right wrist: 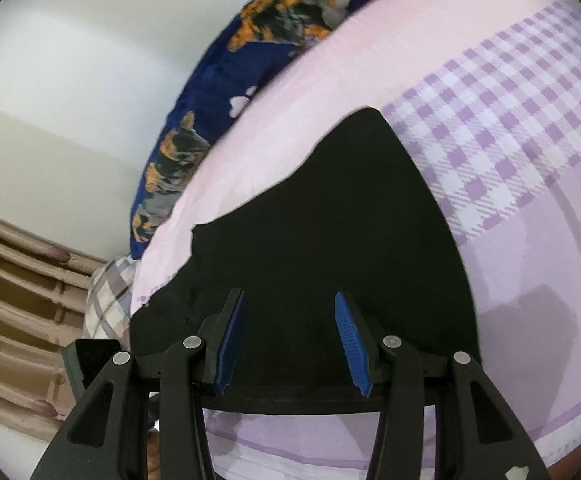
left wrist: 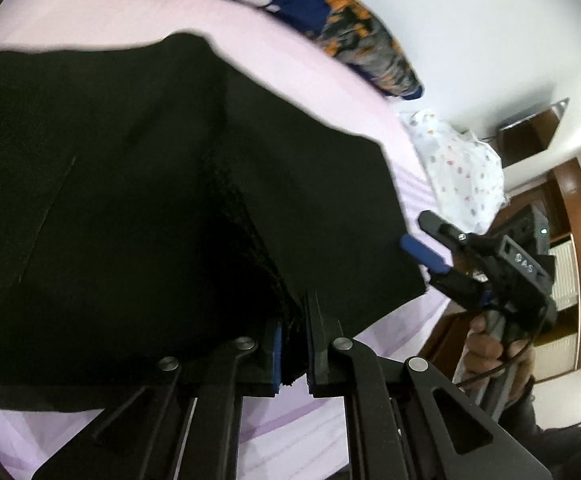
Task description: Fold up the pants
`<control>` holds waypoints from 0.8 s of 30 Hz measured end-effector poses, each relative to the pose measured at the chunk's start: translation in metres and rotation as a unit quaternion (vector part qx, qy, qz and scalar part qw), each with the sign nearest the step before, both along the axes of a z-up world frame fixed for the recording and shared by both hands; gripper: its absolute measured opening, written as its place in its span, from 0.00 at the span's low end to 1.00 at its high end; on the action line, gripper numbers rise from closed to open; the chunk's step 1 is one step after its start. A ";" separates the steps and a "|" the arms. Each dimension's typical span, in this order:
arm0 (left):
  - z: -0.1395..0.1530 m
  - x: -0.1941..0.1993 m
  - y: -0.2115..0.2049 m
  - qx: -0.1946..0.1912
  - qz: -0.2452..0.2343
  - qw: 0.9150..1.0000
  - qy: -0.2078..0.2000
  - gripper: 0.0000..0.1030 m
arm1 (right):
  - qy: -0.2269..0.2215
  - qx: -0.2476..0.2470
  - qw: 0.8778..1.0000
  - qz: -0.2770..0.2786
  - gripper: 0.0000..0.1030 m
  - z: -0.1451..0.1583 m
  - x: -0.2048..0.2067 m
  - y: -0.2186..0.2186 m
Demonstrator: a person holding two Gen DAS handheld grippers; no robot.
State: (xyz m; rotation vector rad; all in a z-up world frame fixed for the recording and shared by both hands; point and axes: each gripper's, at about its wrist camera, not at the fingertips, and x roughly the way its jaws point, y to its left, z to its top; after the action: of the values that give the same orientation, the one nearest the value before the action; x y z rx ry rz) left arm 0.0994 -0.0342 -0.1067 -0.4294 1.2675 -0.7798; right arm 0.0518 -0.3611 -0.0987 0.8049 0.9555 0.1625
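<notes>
Black pants (left wrist: 130,184) lie spread on a pink and lilac bed sheet (left wrist: 102,12). My left gripper (left wrist: 292,320) is shut on a bunched edge of the pants, near their lower edge. My right gripper (right wrist: 288,332) is open, its blue pads (right wrist: 350,344) either side of the black fabric (right wrist: 330,240) at its near edge, not clamped. In the left wrist view the right gripper (left wrist: 422,232) is at the pants' right corner, jaws apart.
A dark blue blanket with dog prints (left wrist: 362,40) lies along the far side of the bed by the white wall. A white spotted cloth (left wrist: 458,168) sits at the bed's end. Wooden furniture (left wrist: 578,200) and a curtain (right wrist: 10,320) stand beyond the bed.
</notes>
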 end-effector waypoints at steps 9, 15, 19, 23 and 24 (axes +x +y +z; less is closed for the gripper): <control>-0.010 0.005 -0.002 0.021 0.014 1.000 0.000 0.13 | 0.021 -0.079 0.996 0.022 0.43 -0.004 0.003 0.015; 0.004 -0.001 -0.006 0.085 0.026 0.995 -0.051 0.29 | 0.024 -0.098 0.994 0.027 0.43 -0.006 0.004 0.018; 0.018 -0.012 -0.003 0.105 0.037 0.988 -0.108 0.33 | 0.022 -0.106 0.994 0.030 0.44 -0.003 0.005 0.022; 0.023 -0.021 -0.006 0.117 0.024 0.982 -0.144 0.34 | -0.005 -0.118 0.992 0.038 0.43 0.009 0.014 0.028; 0.020 -0.021 -0.009 0.126 0.016 0.981 -0.145 0.34 | -0.010 -0.130 0.990 0.045 0.43 0.014 0.021 0.032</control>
State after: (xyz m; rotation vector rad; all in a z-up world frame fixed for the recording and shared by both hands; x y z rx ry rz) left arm 0.0780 -0.0431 -0.0864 -0.1253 1.0650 -0.6189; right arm 0.0725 -0.3287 -0.0850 0.5196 0.9718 0.1203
